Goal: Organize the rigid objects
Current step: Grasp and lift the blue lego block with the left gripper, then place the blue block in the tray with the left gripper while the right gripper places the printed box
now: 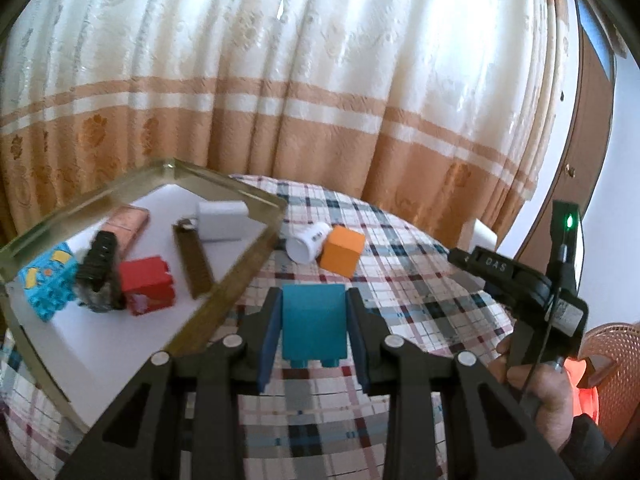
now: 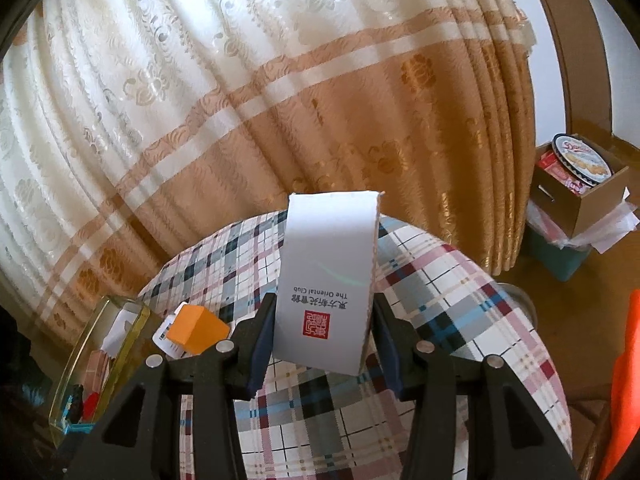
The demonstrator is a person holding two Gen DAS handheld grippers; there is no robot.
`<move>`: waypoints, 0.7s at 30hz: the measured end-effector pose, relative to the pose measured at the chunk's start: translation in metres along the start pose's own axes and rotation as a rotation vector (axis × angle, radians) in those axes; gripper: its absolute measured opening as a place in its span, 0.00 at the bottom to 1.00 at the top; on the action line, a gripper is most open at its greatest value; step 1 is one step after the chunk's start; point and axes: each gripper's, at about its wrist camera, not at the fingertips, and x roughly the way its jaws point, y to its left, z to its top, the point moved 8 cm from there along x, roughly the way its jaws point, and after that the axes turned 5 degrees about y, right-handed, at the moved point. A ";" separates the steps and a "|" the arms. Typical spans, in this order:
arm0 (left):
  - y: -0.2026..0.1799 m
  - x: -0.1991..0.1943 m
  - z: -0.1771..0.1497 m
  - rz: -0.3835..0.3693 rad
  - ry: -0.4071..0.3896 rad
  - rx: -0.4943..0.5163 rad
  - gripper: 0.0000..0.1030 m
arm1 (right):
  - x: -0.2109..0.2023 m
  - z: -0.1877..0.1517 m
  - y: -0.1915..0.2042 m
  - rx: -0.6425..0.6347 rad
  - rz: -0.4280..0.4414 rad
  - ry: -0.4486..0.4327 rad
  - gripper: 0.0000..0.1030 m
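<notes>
The teal block [image 1: 313,322] is pinched between the pads of the left gripper [image 1: 313,330], clear of the plaid tablecloth [image 1: 400,292] and just beside the near rim of the glass tray [image 1: 248,276]. The white box [image 2: 330,280], printed with a red seal, is clamped upright in the right gripper [image 2: 320,332], jaws pressed on its two sides, above the same cloth.

Judgement on the step: both tools are loaded and the carry toward the tray is in hand; neither item is yet inside it. The next move calls for the teal block to go over the rim and down onto a bare patch of the tray floor, then for the jaws to part. The nearer half of the floor looks free. The white box would follow.

Left wrist view shows the tray's contents: a red block [image 1: 149,285], a blue patterned block [image 1: 50,282], a black object [image 1: 98,266], a pink flat piece [image 1: 128,222], a white adapter [image 1: 223,222] and a brown strip [image 1: 193,264]. It also shows the hand [image 1: 536,388] under the right tool. An orange cube [image 1: 344,251] and a white cup [image 1: 306,242] lie outside the tray.

Right wrist view alone shows the box's print and a cardboard carton [image 2: 580,200] on the floor; the tray appears there only edge-on.
</notes>
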 end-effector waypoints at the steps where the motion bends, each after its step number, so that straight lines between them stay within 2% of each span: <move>1: 0.003 -0.004 0.002 -0.006 -0.012 -0.007 0.30 | -0.001 0.000 -0.001 0.003 -0.004 -0.003 0.47; 11: 0.027 -0.028 0.014 -0.012 -0.083 -0.048 0.30 | -0.013 -0.010 0.010 -0.004 -0.004 -0.019 0.47; 16: 0.043 -0.035 0.018 0.016 -0.102 -0.067 0.30 | -0.025 -0.028 0.045 -0.097 0.031 -0.028 0.47; 21: 0.062 -0.043 0.020 0.043 -0.108 -0.085 0.30 | -0.032 -0.052 0.089 -0.174 0.120 0.009 0.48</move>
